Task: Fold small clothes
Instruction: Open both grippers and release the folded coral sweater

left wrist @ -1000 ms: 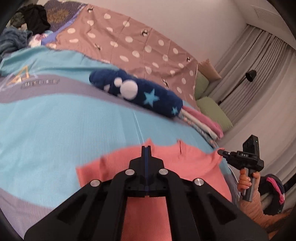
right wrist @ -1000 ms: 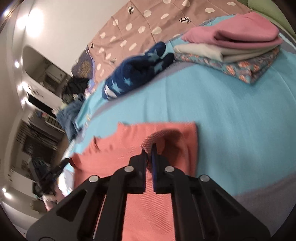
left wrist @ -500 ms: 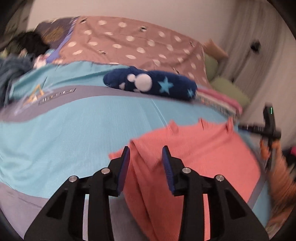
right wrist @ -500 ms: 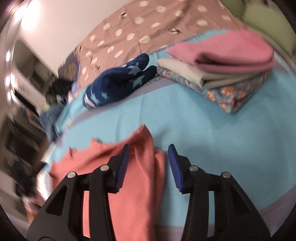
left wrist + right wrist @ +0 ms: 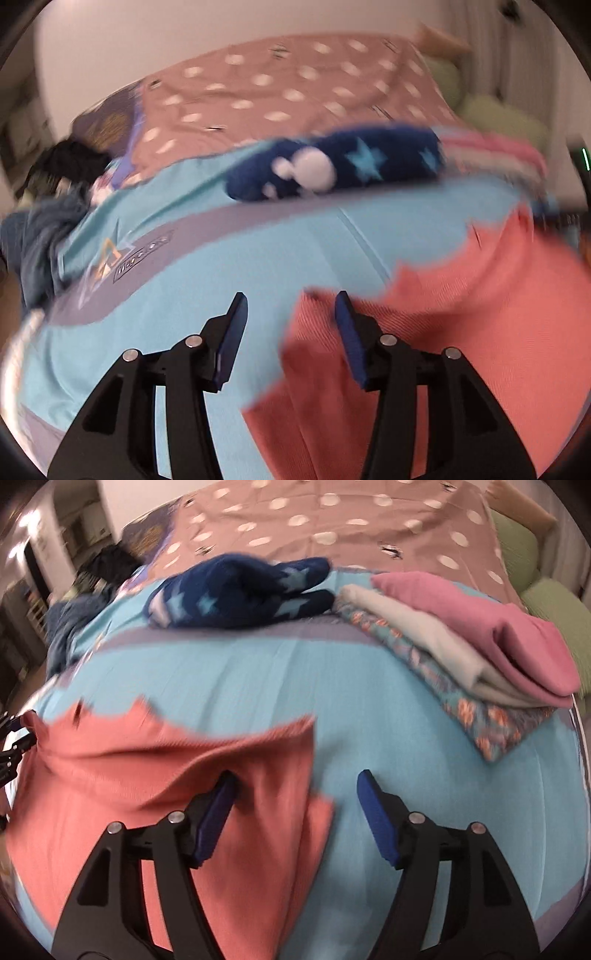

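Note:
A coral-pink small garment [image 5: 461, 317] lies partly folded on the light-blue blanket [image 5: 229, 280]; it also shows in the right wrist view [image 5: 155, 775]. My left gripper [image 5: 291, 314] is open and empty above its left edge. My right gripper [image 5: 297, 794] is open and empty over the garment's right edge, where a folded flap lies [image 5: 280, 760]. The left view is blurred by motion.
A dark-blue star-patterned garment [image 5: 340, 166] [image 5: 240, 590] lies behind. A stack of folded clothes, pink on top [image 5: 480, 635], sits at the right. A brown dotted bedspread [image 5: 351, 520], green pillows [image 5: 550, 602] and a dark clothes heap [image 5: 48, 199] lie farther off.
Both grippers were shut on the coral garment a second ago; they have opened, let it go and drawn apart. The garment now lies on the blanket.

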`<control>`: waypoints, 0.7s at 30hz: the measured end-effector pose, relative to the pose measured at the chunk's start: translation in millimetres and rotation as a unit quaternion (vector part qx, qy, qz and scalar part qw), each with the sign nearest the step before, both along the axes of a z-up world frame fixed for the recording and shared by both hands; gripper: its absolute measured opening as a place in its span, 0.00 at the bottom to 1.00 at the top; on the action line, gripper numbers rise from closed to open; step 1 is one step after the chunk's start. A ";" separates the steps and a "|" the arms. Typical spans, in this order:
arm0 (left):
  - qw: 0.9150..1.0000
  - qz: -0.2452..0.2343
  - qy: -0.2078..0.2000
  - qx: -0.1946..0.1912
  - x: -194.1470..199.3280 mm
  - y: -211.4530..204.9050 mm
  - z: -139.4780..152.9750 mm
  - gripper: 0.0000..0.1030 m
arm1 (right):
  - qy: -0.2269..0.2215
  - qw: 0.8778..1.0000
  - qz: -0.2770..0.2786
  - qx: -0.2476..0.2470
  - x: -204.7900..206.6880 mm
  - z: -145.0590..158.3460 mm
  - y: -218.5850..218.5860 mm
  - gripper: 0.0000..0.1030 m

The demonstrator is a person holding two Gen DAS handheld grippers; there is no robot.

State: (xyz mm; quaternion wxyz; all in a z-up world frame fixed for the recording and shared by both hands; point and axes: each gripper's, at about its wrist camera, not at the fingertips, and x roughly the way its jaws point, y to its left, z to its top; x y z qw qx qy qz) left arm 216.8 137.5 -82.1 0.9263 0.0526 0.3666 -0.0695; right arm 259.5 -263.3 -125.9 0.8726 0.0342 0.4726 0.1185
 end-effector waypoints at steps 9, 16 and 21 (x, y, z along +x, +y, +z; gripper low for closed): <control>0.980 -0.001 0.075 -0.185 13.2 45.3 -18.7 0.60 | 0.008 0.996 -0.033 0.088 6.0 -1.7 -26.1 0.56; 0.966 -0.031 0.093 -0.241 8.3 37.9 -32.9 0.03 | 0.037 0.990 -0.011 0.136 11.6 -3.3 -20.9 0.06; 0.977 -0.029 0.024 -0.209 -10.9 43.2 2.3 0.04 | -0.052 0.984 -0.011 0.169 -12.1 44.9 -31.0 0.05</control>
